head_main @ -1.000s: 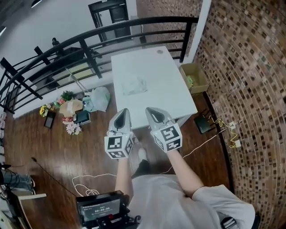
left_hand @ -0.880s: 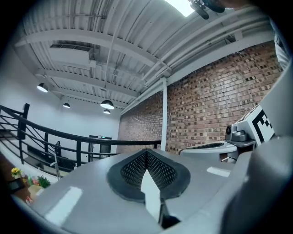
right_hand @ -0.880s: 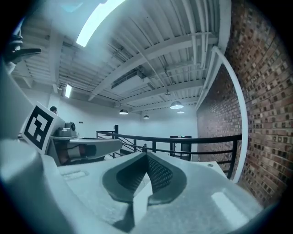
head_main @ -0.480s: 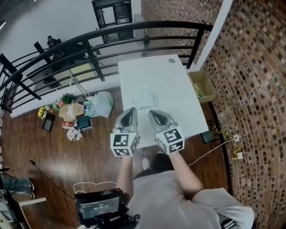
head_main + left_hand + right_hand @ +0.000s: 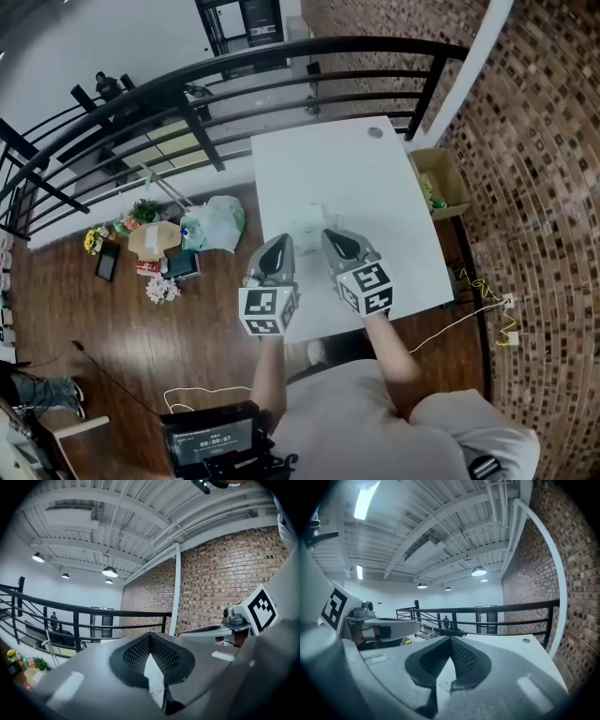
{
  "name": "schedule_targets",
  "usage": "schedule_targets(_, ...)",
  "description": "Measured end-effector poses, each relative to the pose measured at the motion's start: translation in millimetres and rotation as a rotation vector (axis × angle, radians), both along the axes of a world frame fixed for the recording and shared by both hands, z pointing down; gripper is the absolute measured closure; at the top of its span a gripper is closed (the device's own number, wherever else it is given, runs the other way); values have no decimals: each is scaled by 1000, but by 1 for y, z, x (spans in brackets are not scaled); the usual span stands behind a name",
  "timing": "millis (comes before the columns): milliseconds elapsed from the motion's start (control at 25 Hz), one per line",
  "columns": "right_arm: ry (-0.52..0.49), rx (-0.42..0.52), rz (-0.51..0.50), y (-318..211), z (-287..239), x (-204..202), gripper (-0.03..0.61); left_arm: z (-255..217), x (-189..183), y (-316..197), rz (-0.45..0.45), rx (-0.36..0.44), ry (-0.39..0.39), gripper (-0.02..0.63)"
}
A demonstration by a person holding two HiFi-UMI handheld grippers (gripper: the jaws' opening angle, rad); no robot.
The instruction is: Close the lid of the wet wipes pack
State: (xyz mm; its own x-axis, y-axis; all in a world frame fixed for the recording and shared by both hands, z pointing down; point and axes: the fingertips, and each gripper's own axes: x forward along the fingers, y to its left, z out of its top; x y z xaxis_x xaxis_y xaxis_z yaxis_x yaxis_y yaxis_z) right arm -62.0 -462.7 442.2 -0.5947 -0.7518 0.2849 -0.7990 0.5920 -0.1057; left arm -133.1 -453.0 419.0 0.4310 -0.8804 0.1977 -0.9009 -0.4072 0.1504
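Observation:
The wet wipes pack [image 5: 307, 221] is a pale, translucent packet lying on the white table [image 5: 384, 197], near its middle. In the head view its near edge sits just beyond the two gripper tips, and I cannot tell how its lid stands. My left gripper [image 5: 283, 241] hangs over the table's near part, just left of the pack, with jaws shut and empty. My right gripper [image 5: 331, 234] is beside it, just right of the pack, also shut and empty. In the left gripper view [image 5: 150, 635] and the right gripper view [image 5: 450, 639] the jaws meet at the tip, and the pack is hidden below them.
A black railing [image 5: 281, 75] runs behind the table, and a brick wall [image 5: 534, 141] rises at the right. An open cardboard box [image 5: 441, 183] stands right of the table. Bags and flowers [image 5: 178, 239] lie on the wooden floor at the left. A small round mark [image 5: 376, 132] sits at the table's far corner.
Both grippers have moved forward from over the floor to over the table's near part, close to the pack. Their jaws stayed shut.

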Motion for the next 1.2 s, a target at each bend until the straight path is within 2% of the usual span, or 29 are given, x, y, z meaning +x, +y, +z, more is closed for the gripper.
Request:
schedule_targets(200, -3, -111, -24, -57, 35, 10, 588, 32, -5, -51, -31, -32, -11, 598)
schedule_targets(360, -12, -210, -46, -96, 72, 26, 588, 62, 4, -91, -37, -103, 10, 598)
schedule_targets(520, -4, -309, -75, -114, 111, 35, 588, 97, 8, -109, -48, -185, 17, 598)
schedule_targets(760, -28, -421, -134, -136, 164, 35, 588, 146, 3, -124, -80, -255, -13, 598)
schedule_targets(840, -77, -476, -182, -142, 180, 29, 588, 157, -2, -124, -88, -284, -16, 598)
schedule_targets(1000, -261, -613, -308, -157, 200, 15, 587, 169, -9, -129, -92, -322, 7, 598)
schedule_targets(1200, -344, -698, -337, -169, 215, 15, 586, 175, -15, -129, -104, -341, 29, 598)
